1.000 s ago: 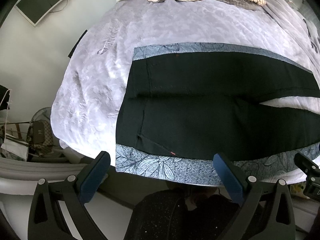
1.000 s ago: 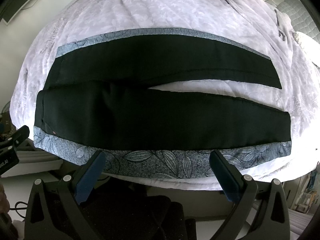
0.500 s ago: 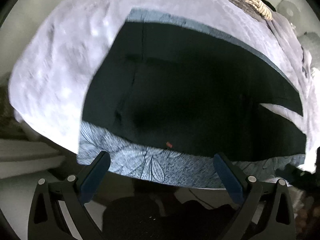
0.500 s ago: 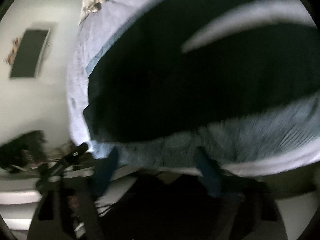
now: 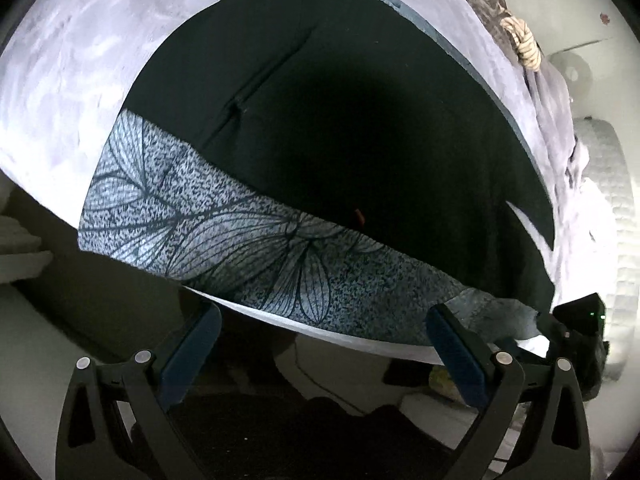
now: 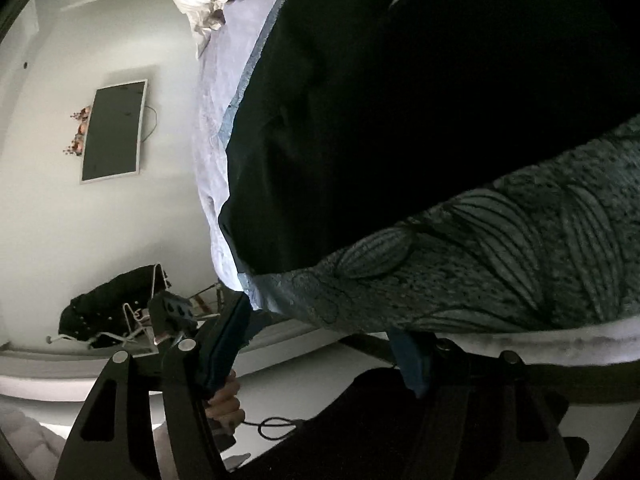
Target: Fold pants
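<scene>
one pants (image 5: 360, 128), two open claws (image 5: 324, 344).

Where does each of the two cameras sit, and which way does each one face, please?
Left wrist: sits on the left gripper, tilted down over the bed edge at the black pants; its open jaws show, nothing between them.
Right wrist: sits on the right gripper, rolled sideways, facing the pants' near corner and a wall screen; its jaws and a hand show.
Shared: pants, patterned cloth, bed.
</scene>
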